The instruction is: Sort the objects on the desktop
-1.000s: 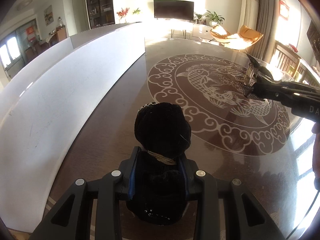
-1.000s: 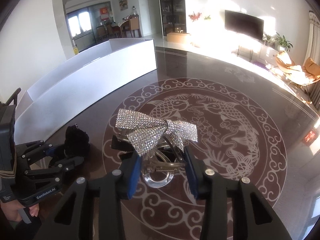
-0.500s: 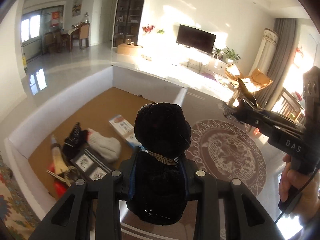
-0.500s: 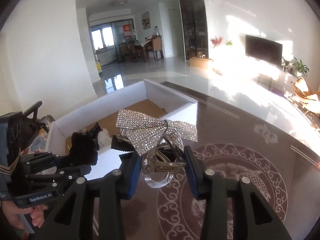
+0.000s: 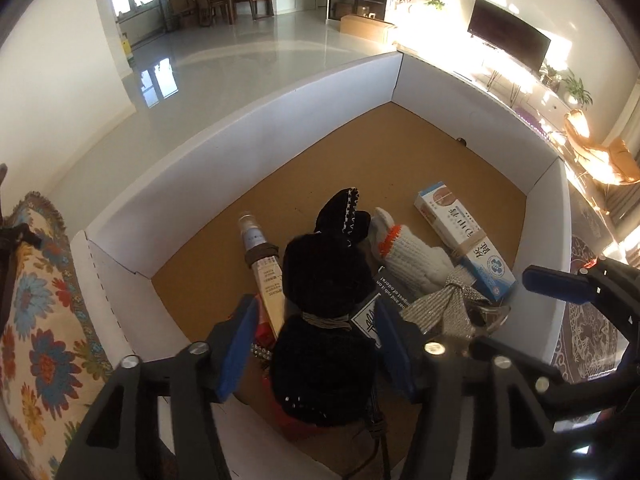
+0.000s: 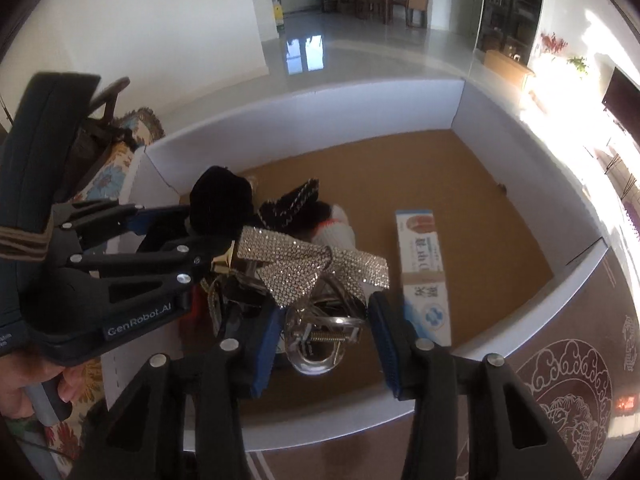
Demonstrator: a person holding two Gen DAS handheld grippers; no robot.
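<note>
Step in hand, as judged: the drop. You have both grippers over the white-walled box (image 5: 248,128), each with an item to release.

Left gripper (image 5: 316,344): its blue pads look spread wider than the black plush item (image 5: 326,312) between them, with slivers of gap on both sides. I cannot tell whether it is gripped or just let go.

Right gripper (image 6: 324,344): the pads flank the clear hair claw with the rhinestone bow (image 6: 312,268). Gaps show on both sides here too, so grip or release cannot be told.

Both items hang above the near end of the box floor, over the things already there.

Next move, as judged: open fully, let each item fall clear, then lift straight up so the fingers do not snag the bow or the plush.

Count in the box:
- one long carton (image 5: 464,236), right side
- one white knit glove (image 5: 412,252)
- one dark trimmed glove (image 5: 344,216)
- one tube (image 5: 262,268), left
- one dark printed card (image 5: 390,292)
- something red beneath, not identifiable
</note>
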